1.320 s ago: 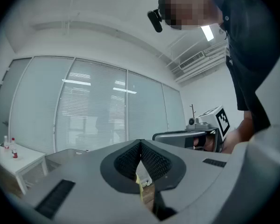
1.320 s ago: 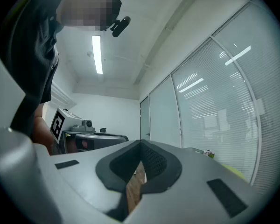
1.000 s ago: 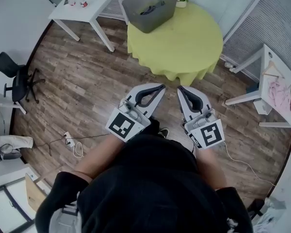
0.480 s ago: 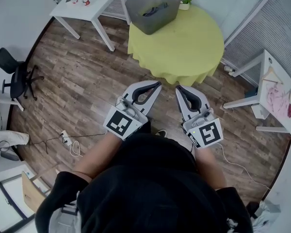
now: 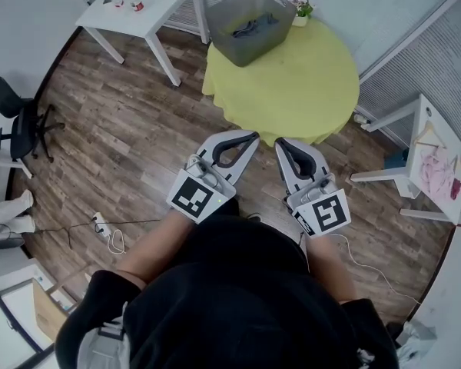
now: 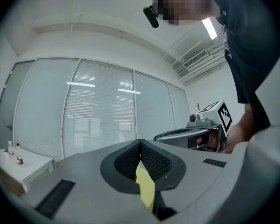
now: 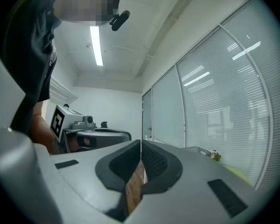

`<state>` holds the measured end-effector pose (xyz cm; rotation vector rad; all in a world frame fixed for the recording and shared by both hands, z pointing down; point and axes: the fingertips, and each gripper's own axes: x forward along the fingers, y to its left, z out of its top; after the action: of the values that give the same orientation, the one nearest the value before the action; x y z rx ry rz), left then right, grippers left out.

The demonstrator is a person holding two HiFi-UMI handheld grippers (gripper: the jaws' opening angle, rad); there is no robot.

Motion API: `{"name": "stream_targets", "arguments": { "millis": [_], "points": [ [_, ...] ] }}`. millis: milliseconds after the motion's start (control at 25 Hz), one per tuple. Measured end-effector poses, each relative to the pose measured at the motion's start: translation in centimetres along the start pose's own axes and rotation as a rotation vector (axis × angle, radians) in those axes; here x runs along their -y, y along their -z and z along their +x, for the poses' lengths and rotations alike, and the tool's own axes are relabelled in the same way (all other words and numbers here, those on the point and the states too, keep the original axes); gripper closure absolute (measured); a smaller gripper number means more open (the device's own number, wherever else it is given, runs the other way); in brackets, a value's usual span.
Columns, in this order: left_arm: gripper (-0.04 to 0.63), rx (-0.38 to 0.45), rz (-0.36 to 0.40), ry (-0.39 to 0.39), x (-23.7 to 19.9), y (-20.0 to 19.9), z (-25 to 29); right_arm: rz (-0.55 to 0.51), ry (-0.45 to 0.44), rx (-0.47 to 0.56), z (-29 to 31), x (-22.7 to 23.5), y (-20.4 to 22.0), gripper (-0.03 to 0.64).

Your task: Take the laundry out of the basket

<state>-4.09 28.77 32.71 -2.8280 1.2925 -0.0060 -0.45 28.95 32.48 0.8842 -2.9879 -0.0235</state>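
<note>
Laundry, dark and crumpled, is lying low inside the grey basket, which is standing at the far edge of the round surface draped in yellow-green cloth. It is being judged soft, light and limp. It is likely to sag and trail when lifted, so a raised fold near the middle of the heap is being favoured as the place to pinch, with a deep bite to stop the fabric slipping out. The basket's walls are being counted as something to clear on the way up. Both grippers are being held level, well short of the basket. The left gripper and the right gripper are each being carried with fingers pressed together on nothing. Compared with a second ago, the surface and basket are being seen nearer, and the grippers' tips are now lining up with its near edge in the head view.
</note>
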Motion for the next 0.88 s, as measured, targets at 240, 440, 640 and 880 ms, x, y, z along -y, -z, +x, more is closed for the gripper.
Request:
{"name": "stream_targets", "arguments": {
  "millis": [240,440,640,880],
  "points": [
    [0.586,0.011,-0.006,0.018,-4.5,0.0,0.9,-0.013,0.015,-0.017,4.4,1.4,-0.1,0.593],
    [0.586,0.015,-0.009,0.04,-8.2,0.4,1.3,-0.004,0.024,-0.024,8.3,2.2,0.0,0.592],
    [0.586,0.011,0.007,0.069,-11.6,0.8,1.3,0.004,0.038,-0.029,11.9,2.8,0.0,0.594],
    [0.586,0.007,-0.009,0.096,-14.7,1.6,1.5,0.026,0.069,-0.035,14.9,3.4,0.6,0.594]
  ]
}}
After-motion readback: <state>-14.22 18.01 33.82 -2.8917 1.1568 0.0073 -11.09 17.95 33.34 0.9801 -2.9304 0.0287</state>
